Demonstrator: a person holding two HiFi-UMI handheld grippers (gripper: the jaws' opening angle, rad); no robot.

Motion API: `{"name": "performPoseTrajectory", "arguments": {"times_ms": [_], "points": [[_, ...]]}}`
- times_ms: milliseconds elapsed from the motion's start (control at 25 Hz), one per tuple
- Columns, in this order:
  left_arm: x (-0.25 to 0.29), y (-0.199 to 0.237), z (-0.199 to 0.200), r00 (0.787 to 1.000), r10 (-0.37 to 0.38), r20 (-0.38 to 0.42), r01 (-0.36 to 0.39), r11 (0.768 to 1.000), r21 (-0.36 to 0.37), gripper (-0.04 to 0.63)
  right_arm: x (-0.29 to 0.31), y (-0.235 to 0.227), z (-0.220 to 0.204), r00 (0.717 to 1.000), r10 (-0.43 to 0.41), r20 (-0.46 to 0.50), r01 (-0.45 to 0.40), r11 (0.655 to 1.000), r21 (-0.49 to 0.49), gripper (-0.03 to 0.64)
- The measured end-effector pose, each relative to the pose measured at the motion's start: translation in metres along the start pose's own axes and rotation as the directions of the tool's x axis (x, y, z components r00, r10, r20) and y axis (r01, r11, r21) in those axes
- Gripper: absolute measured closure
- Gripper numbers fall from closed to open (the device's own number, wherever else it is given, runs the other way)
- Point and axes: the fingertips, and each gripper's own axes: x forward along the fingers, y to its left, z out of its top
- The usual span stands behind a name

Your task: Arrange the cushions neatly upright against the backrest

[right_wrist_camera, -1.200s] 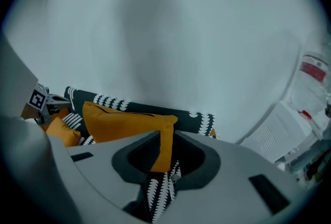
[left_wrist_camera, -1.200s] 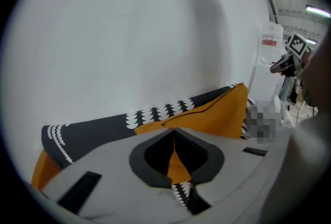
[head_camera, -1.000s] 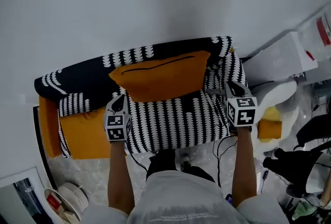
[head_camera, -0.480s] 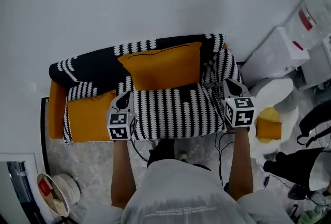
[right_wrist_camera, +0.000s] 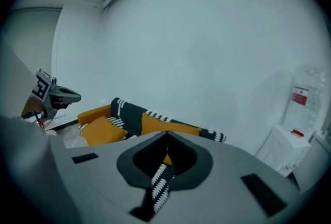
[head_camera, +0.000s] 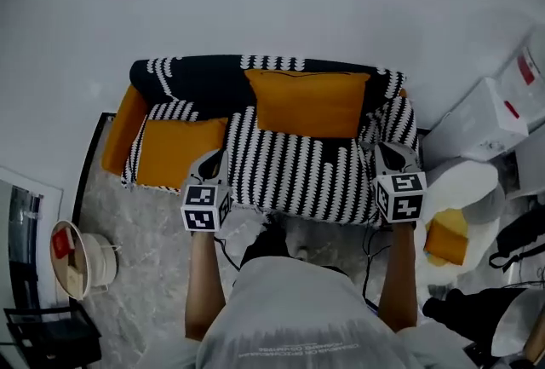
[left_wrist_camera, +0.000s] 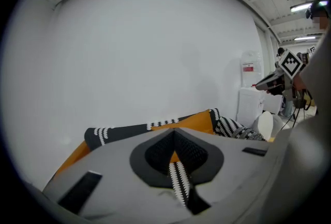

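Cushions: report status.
Left gripper and right gripper shut on cover, front edge. Right cushion upright against backrest; left cushion lying flat. Nothing blocking.

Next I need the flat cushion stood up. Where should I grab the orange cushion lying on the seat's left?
Probably its front edge, coming from the sofa's front: the orange cushion lies flat, that edge nearest you, so lifting it should tip the cushion back against the backrest.

Striped fabric [head_camera: 294,180] hides most of the sofa [head_camera: 119,135] seat.
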Motion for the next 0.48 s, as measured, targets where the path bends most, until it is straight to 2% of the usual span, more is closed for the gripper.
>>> {"name": "performPoseTrajectory", "arguments": {"times_ms": [240, 480], "points": [[-0.064, 0.039, -0.02, 0.99, 0.141, -0.007, -0.141, 0.988, -0.061, 0.577, 0.002, 0.067, 0.035, 0.988, 0.146, 0.055, -0.141, 0.986, -0.086, 0.614], [-0.113, 0.08, -0.028, 0.969, 0.248, 0.002, -0.246, 0.964, -0.102, 0.577, 0.004, 0.155, 0.073, 0.953, 0.287, 0.099, -0.265, 0.945, -0.194, 0.614]]}}
